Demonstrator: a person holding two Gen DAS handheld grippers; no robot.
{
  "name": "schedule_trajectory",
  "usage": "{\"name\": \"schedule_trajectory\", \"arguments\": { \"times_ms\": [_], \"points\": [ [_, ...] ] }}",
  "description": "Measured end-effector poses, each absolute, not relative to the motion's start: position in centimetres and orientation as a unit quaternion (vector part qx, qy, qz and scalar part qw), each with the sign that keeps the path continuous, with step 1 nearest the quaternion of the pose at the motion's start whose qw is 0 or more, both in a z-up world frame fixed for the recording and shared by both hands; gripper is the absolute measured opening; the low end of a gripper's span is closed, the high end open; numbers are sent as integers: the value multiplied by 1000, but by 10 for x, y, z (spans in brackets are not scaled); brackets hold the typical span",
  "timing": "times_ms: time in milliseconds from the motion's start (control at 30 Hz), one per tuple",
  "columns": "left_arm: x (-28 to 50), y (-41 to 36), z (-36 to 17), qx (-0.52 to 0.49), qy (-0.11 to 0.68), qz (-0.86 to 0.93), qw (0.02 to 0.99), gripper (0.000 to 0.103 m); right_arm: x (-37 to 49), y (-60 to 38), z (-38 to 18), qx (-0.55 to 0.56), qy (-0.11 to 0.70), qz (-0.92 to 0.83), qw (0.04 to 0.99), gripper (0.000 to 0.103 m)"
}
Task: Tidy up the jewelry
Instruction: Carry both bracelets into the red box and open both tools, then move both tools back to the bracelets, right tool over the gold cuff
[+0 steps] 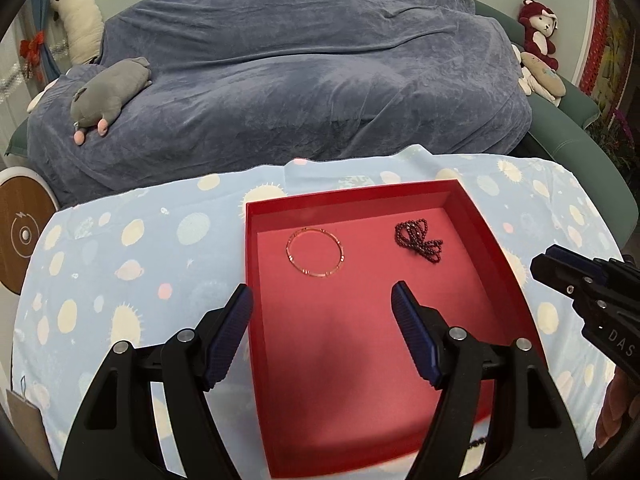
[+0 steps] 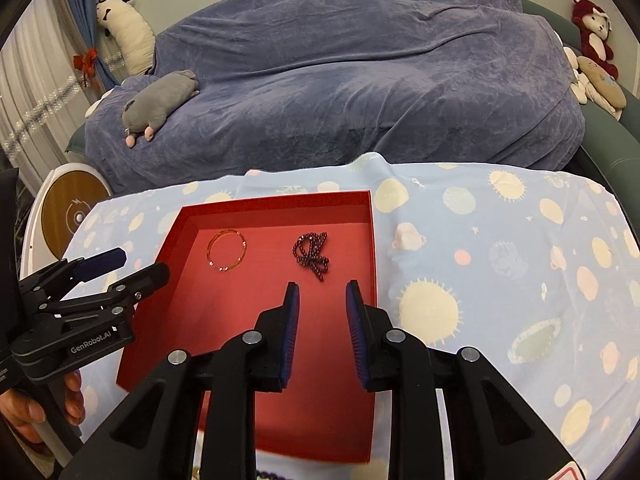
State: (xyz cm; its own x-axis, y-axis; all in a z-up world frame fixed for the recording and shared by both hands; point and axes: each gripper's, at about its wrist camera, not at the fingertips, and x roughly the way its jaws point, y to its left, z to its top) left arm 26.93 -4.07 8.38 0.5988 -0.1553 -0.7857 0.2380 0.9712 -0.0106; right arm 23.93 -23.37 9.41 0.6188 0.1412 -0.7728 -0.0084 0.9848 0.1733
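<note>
A shallow red box (image 1: 256, 264) (image 2: 370, 248) lies on the patterned blue cloth. Inside it, at the far end, lie a thin gold bangle (image 1: 315, 254) (image 2: 226, 250) on the left and a bunched dark red bead string (image 1: 419, 239) (image 2: 313, 255) on the right. My left gripper (image 1: 322, 298) (image 2: 138, 266) is open and empty, straddling the box's left wall near the bangle. My right gripper (image 2: 322, 294) (image 1: 546, 264) is open and empty over the box floor, just short of the beads. More dark beads (image 1: 478, 442) peek out at the box's near edge.
A sofa under a grey-blue blanket (image 1: 304, 80) stands behind the table, with a grey plush (image 1: 108, 94), a white plush (image 1: 78, 12) and a red plush (image 1: 538, 26). A round white and wood device (image 1: 20, 236) stands at the left. The cloth (image 2: 500, 260) extends right of the box.
</note>
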Motion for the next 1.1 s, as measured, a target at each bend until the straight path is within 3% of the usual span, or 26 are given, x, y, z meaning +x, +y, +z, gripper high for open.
{"name": "schedule_trajectory", "arguments": {
  "times_ms": [233, 500, 933, 1000, 1100],
  "points": [
    [191, -28, 90, 72, 438, -106, 890, 72, 157, -230, 94, 71, 444, 36, 892, 29],
    [116, -18, 63, 75, 464, -96, 877, 72, 78, -215, 55, 39, 485, 30, 873, 29],
    [59, -2, 27, 32, 492, -72, 867, 72, 32, -207, 12, 73, 521, 18, 850, 30],
    [55, 2, 25, 20, 493, -73, 867, 72, 30, -203, 15, 74, 516, 18, 853, 48],
    [52, 5, 24, 16, 492, -68, 867, 72, 30, -193, 16, 63, 513, 24, 856, 56]
  ]
}}
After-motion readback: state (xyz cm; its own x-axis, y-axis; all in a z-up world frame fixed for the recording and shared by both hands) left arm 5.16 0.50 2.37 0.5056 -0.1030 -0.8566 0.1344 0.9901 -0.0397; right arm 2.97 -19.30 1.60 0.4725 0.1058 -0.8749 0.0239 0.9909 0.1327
